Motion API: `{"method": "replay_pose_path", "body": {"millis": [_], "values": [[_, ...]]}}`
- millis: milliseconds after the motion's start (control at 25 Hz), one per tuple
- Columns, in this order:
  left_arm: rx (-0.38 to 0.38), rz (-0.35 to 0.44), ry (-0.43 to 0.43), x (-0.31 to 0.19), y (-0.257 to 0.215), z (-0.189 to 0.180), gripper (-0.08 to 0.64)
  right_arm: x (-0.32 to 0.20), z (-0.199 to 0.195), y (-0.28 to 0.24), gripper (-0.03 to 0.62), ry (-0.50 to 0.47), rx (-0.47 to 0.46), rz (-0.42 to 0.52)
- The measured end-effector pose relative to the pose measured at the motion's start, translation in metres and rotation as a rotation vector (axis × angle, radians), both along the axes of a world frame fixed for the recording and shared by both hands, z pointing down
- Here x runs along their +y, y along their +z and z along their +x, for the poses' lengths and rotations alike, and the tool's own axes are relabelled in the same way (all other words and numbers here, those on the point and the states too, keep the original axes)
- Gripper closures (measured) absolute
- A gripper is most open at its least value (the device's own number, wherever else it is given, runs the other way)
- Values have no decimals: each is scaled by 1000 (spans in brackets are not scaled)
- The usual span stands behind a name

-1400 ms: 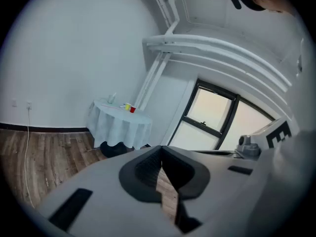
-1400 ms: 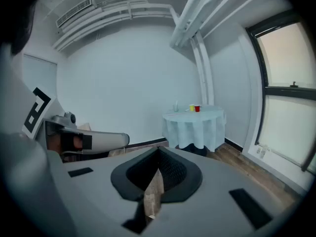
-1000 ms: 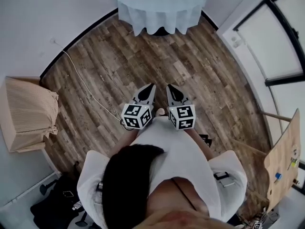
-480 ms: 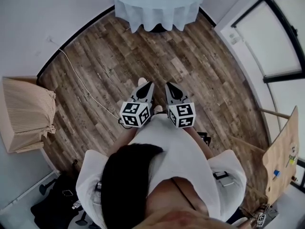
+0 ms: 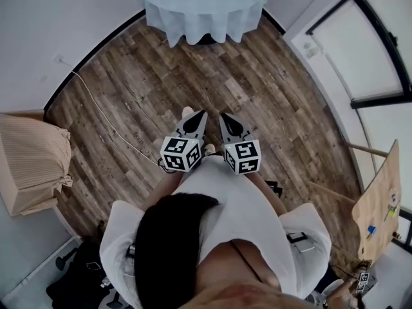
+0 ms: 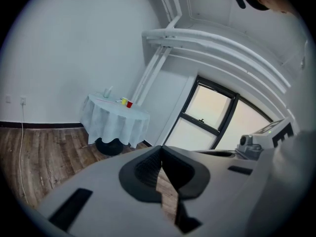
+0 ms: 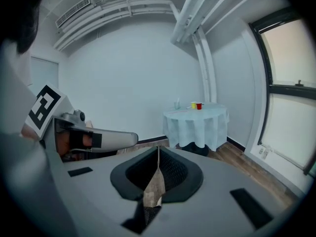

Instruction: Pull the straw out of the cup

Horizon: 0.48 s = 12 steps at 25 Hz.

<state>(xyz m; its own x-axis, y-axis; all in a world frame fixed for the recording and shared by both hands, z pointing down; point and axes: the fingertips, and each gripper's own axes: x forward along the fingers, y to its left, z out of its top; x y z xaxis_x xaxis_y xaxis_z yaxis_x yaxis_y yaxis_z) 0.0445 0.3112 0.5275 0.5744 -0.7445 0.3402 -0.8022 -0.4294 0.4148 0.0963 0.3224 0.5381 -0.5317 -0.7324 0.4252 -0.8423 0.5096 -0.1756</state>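
A round table [image 5: 203, 8] with a pale blue cloth stands far off across the wooden floor. On it, tiny in the gripper views, are a red cup [image 7: 198, 105], a yellow cup [image 7: 193, 105] and a clear cup [image 7: 177, 104] with something thin standing up from it. The left gripper view shows the same red cup [image 6: 129, 104]. My left gripper [image 5: 198, 117] and right gripper [image 5: 225, 118] are side by side in front of the person's chest, both pointing toward the table. Both are shut with nothing between their jaws.
A tan paper-wrapped box [image 5: 29, 163] sits against the left wall, and a thin cable [image 5: 109, 124] runs across the floor. Large windows [image 5: 364, 50] line the right side. A wooden board [image 5: 380, 205] leans at lower right, and dark bags [image 5: 84, 279] lie at lower left.
In the head view the table has slid left along the top edge and the box has drifted left and down. Both grippers stay shut and side by side.
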Motion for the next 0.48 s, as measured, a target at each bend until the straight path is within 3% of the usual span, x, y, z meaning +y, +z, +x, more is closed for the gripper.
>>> {"method": "replay_pose_path", "body": {"millis": [240,480], "values": [[-28,7,33,-26,4,1,551,-27,7,4,557,40,1,-6],[-4,-6,-13,-67,3,-20,551,-64,-6,1,557,19,3,9]]}}
